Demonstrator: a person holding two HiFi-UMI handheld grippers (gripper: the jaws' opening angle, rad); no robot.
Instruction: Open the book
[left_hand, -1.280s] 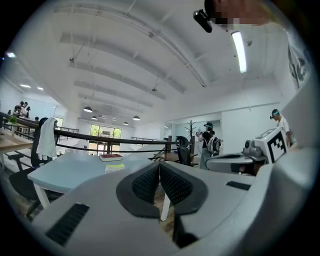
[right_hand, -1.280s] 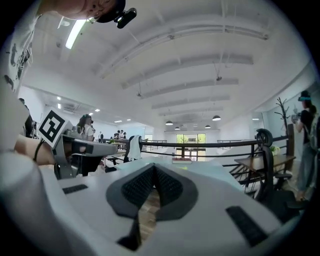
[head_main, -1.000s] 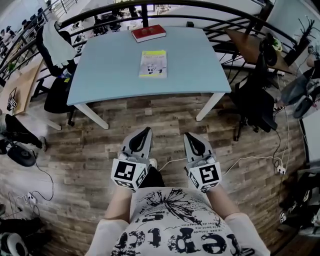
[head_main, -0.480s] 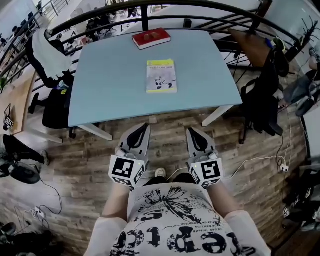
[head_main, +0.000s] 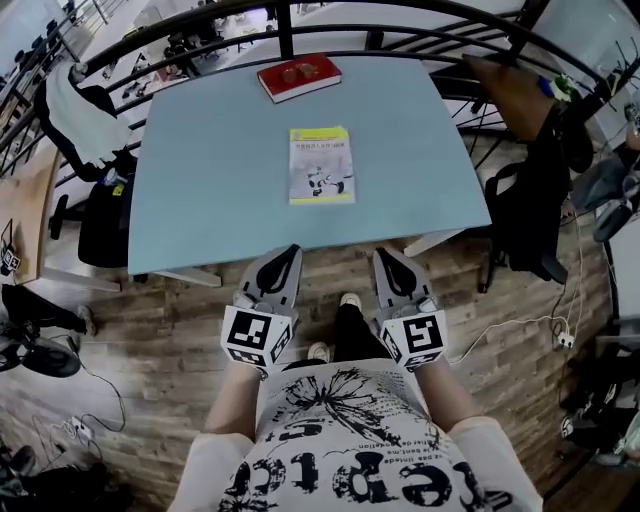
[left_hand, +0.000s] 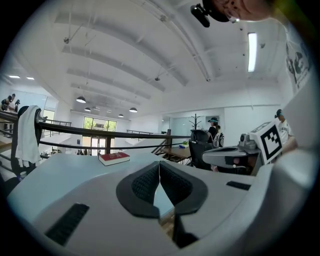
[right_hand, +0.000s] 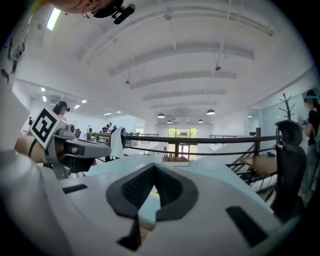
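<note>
A thin closed book with a yellow and white cover (head_main: 321, 165) lies flat in the middle of the light blue table (head_main: 210, 190). A closed red book (head_main: 299, 76) (left_hand: 114, 158) (right_hand: 176, 161) lies near the table's far edge. My left gripper (head_main: 292, 251) (left_hand: 159, 163) and right gripper (head_main: 380, 255) (right_hand: 153, 166) hang side by side over the wooden floor, just short of the table's near edge. Both point toward the table, jaws shut with nothing between them.
A black railing (head_main: 330, 12) curves behind the table. A chair with a white cloth (head_main: 70, 115) stands at the left, a dark chair (head_main: 530, 215) at the right. Cables and a power strip (head_main: 560, 338) lie on the floor to the right.
I have walked up to the table: it and both books have come nearer and lower in the head view. Both grippers went forward together and stayed shut.
</note>
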